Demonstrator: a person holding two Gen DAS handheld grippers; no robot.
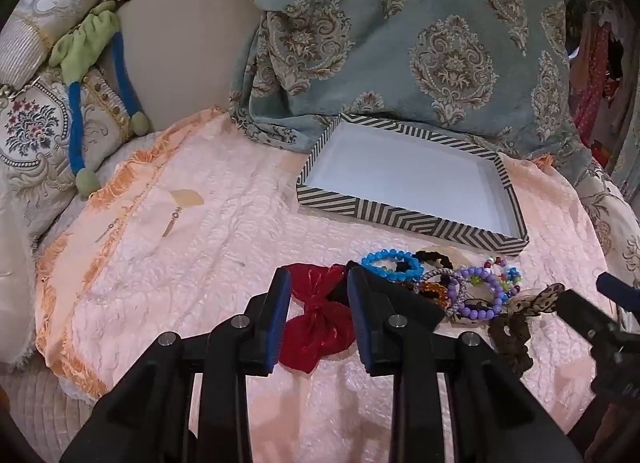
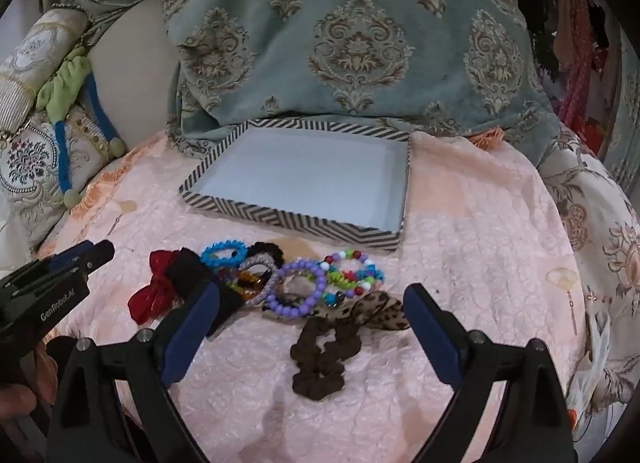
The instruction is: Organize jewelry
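While the striped box (image 2: 304, 179) is empty, the sorting is only at its start.

The jewelry lies in a heap on the pink bedcover (image 2: 480, 263), just in front of the box: a red bow (image 1: 316, 315), a blue bracelet (image 1: 390, 265), a purple bracelet (image 2: 298, 289), a many-coloured bracelet (image 2: 352, 275) and a brown scrunchie (image 2: 320, 359). The left gripper (image 1: 320, 319) hangs over the red bow with its jaws released on either side and grasps nothing. The right gripper (image 2: 312, 331) is wide apart near the scrunchie, also with nothing in it. The next move probably calls for lowering the left gripper, clenching on the bow and carrying it into the box.
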